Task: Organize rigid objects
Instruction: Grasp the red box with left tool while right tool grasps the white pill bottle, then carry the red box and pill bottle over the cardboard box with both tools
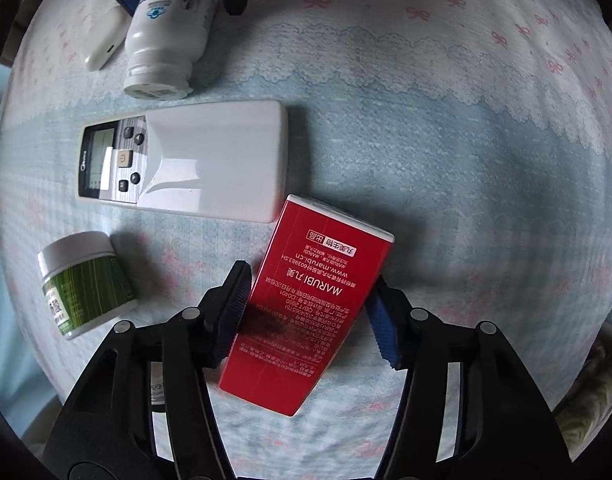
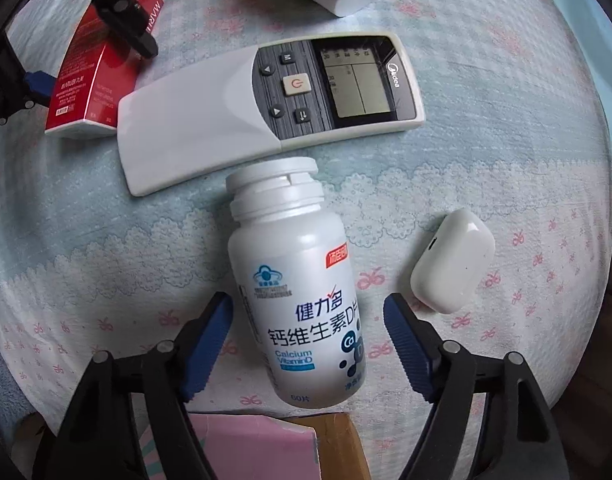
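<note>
Here: two handheld grippers pointing down at items lying on a bow-print cloth (image 1: 445, 128).

Left gripper (image 1: 306, 312): jaws narrowed around the red box (image 1: 313, 300), left pad touching its edge, right pad at its other edge; firm grip cannot be told. Beyond its tips, a white remote (image 1: 210, 160); to its left, a green-label jar (image 1: 86, 284). Right gripper (image 2: 309, 344): jaws half-wide, straddling the white supplement bottle (image 2: 298, 280) without touching; white earbud case (image 2: 451, 256) just to its right, cardboard edge (image 2: 337, 440) beneath.
</note>
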